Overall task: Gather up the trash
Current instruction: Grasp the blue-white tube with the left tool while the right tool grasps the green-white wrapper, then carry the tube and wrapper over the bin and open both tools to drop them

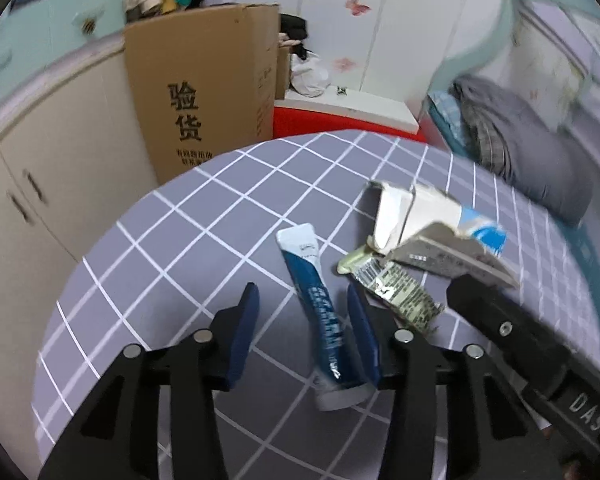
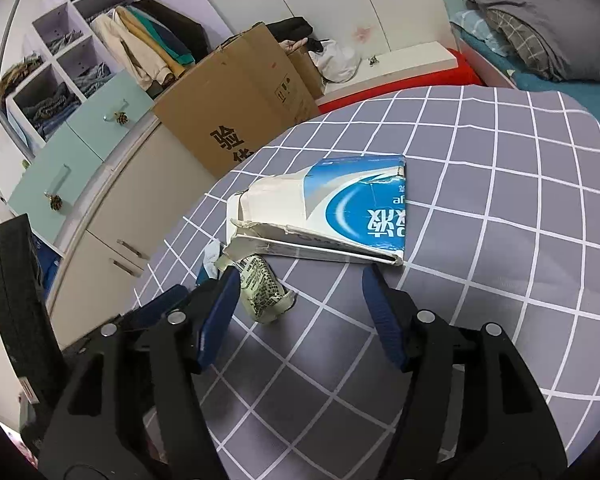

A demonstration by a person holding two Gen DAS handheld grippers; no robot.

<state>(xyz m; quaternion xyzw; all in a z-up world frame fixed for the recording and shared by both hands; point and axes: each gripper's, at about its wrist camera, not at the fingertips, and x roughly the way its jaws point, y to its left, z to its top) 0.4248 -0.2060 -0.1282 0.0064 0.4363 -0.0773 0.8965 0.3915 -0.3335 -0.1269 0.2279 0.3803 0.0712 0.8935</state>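
Fingers of the left gripper [image 1: 302,300] stand apart around a blue tube [image 1: 318,308], its cap half-hidden; contact unclear.

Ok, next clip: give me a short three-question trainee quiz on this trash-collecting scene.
1. True or false: the squeezed blue-and-white tube lies between the left gripper's fingers.
2. What lies between that tube and the crushed blue-and-white carton? A) pale green printed wrapper B) metal spoon C) glass cup
3. Fill in: the right gripper's jaws stand ___, holding nothing.
Key: 1 true; 2 A; 3 open.
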